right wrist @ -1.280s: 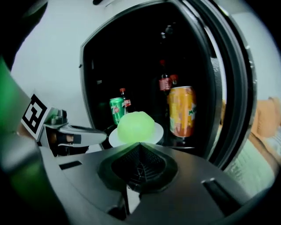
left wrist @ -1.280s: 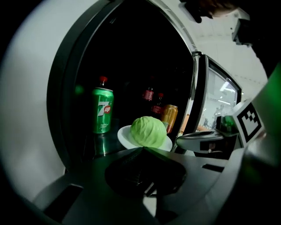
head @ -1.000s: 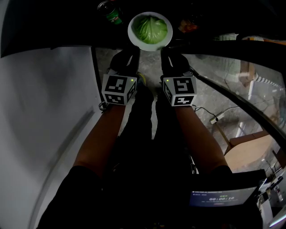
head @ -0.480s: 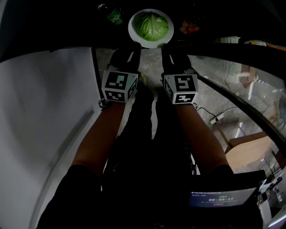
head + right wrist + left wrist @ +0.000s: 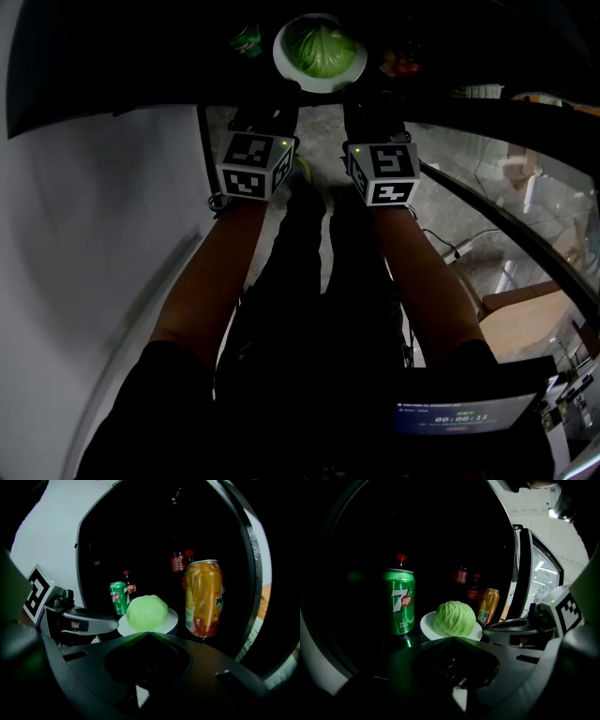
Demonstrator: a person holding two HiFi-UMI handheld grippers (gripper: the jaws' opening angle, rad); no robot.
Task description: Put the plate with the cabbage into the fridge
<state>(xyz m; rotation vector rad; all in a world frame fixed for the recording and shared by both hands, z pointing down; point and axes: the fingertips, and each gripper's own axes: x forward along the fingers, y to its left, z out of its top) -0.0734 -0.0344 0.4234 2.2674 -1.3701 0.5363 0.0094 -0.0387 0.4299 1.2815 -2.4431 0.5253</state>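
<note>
The plate (image 5: 284, 64) is white and round, so it has no long axis. It lies level and face up inside the dark mouth of the fridge (image 5: 440, 536), straight ahead of the person. On its middle sits the cabbage (image 5: 321, 49), a pale green half-head with the domed side up and the flat side on the plate, a little wider than it is tall. I cannot tell whether the plate rests on the shelf (image 5: 393, 644) or hangs just above it.

Both tools hold the plate by its near rim. The left tool (image 5: 452, 638) has its jaws closed to a point on the rim at the near left. The right tool (image 5: 149, 633) is pinched on the rim in the same way at the near right. The two tools lie side by side and nearly parallel, pointing into the fridge. Their marker cubes, the left cube (image 5: 251, 164) and the right cube (image 5: 382, 172), sit behind them at the ends of bare forearms.

Just left of the plate a green can (image 5: 399, 603) stands upright, its colour reflected in the shelf. Just right of the plate an orange can (image 5: 202, 598) stands upright. Behind the plate, deeper in, are dark red-capped bottles (image 5: 461, 576). The glass door (image 5: 534, 573) stands open at the right.
</note>
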